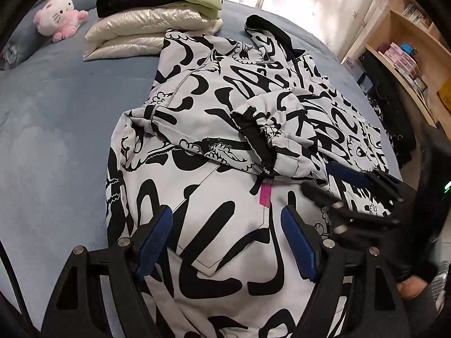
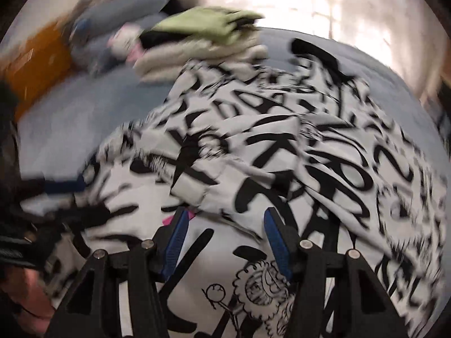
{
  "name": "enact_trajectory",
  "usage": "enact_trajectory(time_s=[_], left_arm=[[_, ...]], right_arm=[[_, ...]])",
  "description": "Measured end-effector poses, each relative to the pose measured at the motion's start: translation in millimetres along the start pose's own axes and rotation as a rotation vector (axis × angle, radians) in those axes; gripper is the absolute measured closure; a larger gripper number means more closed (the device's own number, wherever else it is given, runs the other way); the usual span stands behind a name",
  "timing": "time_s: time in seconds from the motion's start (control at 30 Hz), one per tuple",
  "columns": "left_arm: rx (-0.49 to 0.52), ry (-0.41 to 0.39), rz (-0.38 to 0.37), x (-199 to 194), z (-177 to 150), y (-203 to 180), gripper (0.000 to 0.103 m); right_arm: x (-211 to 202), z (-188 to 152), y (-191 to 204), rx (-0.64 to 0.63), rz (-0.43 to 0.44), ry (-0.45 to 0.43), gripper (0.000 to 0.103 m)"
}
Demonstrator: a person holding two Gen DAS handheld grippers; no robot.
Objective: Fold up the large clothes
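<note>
**Jacket on bed, both grippers open above it**

Bed point(image 1: 56, 107): blue-grey cover, fills most of the left wrist view. Bare at left, laden at centre and right.

Jacket point(image 1: 225, 129): large, white with heavy black lettering and cartoon print. Lies across the middle of the bed, partly folded. One sleeve is laid over the body; its black, gathered cuff point(image 1: 256, 135) sits near the centre. Black-lined hood or collar at the far end. Small pink tag point(image 1: 265, 194) on the near panel, just below the cuff.

Pile point(image 1: 157, 14): folded clothes at the far end of the bed, just beyond the jacket. Green and black piece on top, pale quilted pieces under it.

Shelf point(image 1: 408, 42): light wood, far right, holding small boxes.

Plush point(image 1: 57, 14): pink and white cat, far left on the bed, near the pile but apart from it.

Left gripper point(image 1: 225, 239): jaws wide apart over the jacket's near panel, blue pads clear of the cloth, nothing held.

Right gripper point(image 2: 224, 242): jaws apart, nothing between them, over the jacket's near edge. Its view is badly blurred. In the left view it sits at the right, just beside the left gripper.
</note>
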State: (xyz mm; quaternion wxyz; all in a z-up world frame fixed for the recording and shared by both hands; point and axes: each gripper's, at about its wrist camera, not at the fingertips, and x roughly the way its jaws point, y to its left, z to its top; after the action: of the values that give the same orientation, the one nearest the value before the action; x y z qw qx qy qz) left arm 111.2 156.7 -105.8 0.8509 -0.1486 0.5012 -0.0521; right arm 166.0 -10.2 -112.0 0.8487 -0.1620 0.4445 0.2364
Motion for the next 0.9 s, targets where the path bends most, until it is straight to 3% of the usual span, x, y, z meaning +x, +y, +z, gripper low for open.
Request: enact_trajectory(time_s=[0.27,0.33,0.37,0.43,0.57,0.7,0.77,0.83,0.87,0.9], left_arm=[[-0.017,0.004,-0.014,2.9,-2.0,10.6,0.025],[-0.023,0.002,-0.014,2.9,-2.3,12.4,0.025],[-0.025,0.001,-0.013,2.5,-3.0,13.6,0.025],[-0.028,-0.003,-0.012,1.3,-3.5,15.0,0.025],[-0.031,-0.014,-0.010,-2.3,-5.4,16.8,0.025],[-0.028,-0.027,-0.019,-6.6,-7.1,14.4,0.025],[-0.023,-0.027,-0.022,-7.4,-7.6,12.8,0.025],[-0.012,-0.029,-0.023,-7.6,-9.1,8.8,0.025],[-0.005,-0.028,-0.020,-7.5,-9.6,7.0,0.025],[-0.002,-0.028,-0.018,-6.3,-9.4,5.9,0.025]], right_arm=[[32.2,13.3,19.4,-0.170,-0.151,0.055,0.048],[35.9,20.8,20.4,-0.183,-0.173,0.060,0.068],[35.5,27.0,21.1,-0.188,-0.191,0.065,0.090],[25.1,38.3,21.7,-0.205,-0.218,0.032,0.096],[-24.9,73.2,13.4,-0.198,-0.269,-0.156,0.097],[-80.2,94.8,-56.1,0.113,-0.240,-0.349,0.097],[-85.6,86.4,-100.7,0.311,-0.201,-0.378,0.097],[-64.3,56.6,-155.9,0.580,-0.161,-0.297,0.092],[-52.4,45.6,-169.5,0.649,-0.153,-0.241,0.087],[-30.9,25.8,-186.7,0.733,-0.132,-0.131,0.082]])
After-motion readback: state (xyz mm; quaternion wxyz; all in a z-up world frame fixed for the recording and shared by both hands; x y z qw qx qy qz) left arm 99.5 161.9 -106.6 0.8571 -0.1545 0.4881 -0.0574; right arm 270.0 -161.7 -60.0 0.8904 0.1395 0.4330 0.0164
